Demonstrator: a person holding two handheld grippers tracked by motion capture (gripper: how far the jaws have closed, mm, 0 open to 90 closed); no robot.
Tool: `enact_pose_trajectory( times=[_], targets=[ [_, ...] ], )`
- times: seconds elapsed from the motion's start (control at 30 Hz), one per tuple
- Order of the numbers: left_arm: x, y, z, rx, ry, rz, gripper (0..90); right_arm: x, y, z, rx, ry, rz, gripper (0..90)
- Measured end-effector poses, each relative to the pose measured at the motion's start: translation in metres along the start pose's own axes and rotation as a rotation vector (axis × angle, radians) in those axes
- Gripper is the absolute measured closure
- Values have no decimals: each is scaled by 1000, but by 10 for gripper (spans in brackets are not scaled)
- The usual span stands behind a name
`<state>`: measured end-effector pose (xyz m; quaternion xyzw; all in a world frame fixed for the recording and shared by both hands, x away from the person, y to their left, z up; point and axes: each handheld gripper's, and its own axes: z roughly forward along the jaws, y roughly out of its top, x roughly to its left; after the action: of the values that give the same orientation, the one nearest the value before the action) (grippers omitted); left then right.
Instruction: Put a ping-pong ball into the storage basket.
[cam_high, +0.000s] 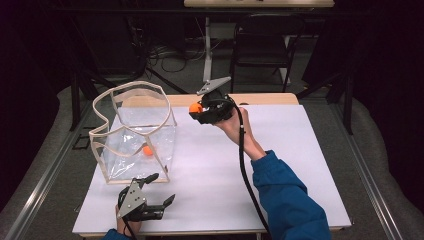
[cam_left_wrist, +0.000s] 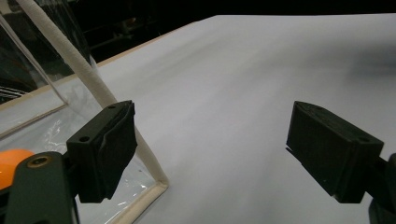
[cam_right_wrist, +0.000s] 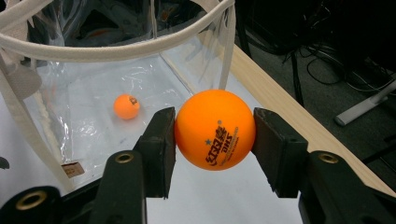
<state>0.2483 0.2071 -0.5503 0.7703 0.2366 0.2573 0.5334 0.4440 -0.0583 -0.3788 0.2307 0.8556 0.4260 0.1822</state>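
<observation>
An orange ping-pong ball (cam_right_wrist: 215, 129) is pinched between the jaws of my right gripper (cam_high: 197, 111), which is held above the table just right of a clear plastic bag with a cream rim (cam_high: 134, 129). In the high view this ball (cam_high: 195, 107) shows at the gripper's tip. A second orange ball (cam_high: 147, 150) lies inside the bag on its floor, also seen in the right gripper view as a small ball (cam_right_wrist: 126, 106). My left gripper (cam_high: 160, 188) rests open near the table's front edge, just below the bag's near corner (cam_left_wrist: 156, 184), with nothing between its jaws.
A white sheet (cam_high: 280, 160) covers the wooden table. A black chair (cam_high: 265, 45) and a table leg with cables stand on the floor beyond the far edge. Dark curtains flank both sides.
</observation>
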Motion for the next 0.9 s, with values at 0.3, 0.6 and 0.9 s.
enact_pose_trajectory(
  times=[0.3,0.6,0.9],
  targets=[
    [0,0,0,-1,1,-2,159,2,5,-1,-11,-1,-8,509],
    [0,0,0,-1,1,-1,159,3,12,-4,-26,-4,-16,508],
    [0,0,0,-1,0,0,159,4,16,-4,-44,2,-21,508]
  ],
)
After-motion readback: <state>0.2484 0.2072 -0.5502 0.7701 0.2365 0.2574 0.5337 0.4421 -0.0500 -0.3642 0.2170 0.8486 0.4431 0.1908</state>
